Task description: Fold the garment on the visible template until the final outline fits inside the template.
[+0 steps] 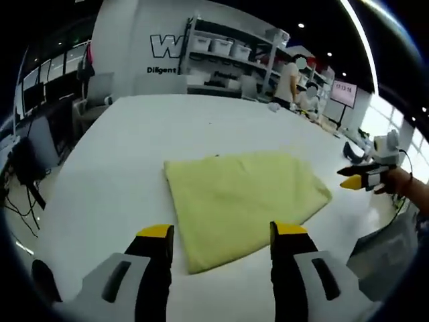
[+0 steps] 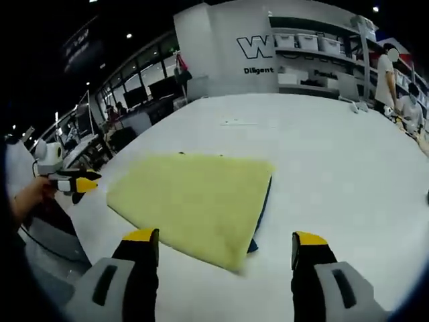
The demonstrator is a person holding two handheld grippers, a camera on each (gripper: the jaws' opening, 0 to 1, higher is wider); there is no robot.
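A pale yellow garment lies folded into a rough rectangle on the white table. My left gripper hovers open at the cloth's near edge, holding nothing. In the right gripper view the same garment spreads out with a thin dark blue template edge peeking from under its right side. My right gripper is also open, its jaws wide apart over the near corner of the cloth. Each gripper appears in the other's view beyond the table edge: the right gripper in a hand, the left gripper.
Shelves with white bins and a white wall with lettering stand behind the table. People stand at the far end. Desks with monitors line one side. Bare tabletop surrounds the garment.
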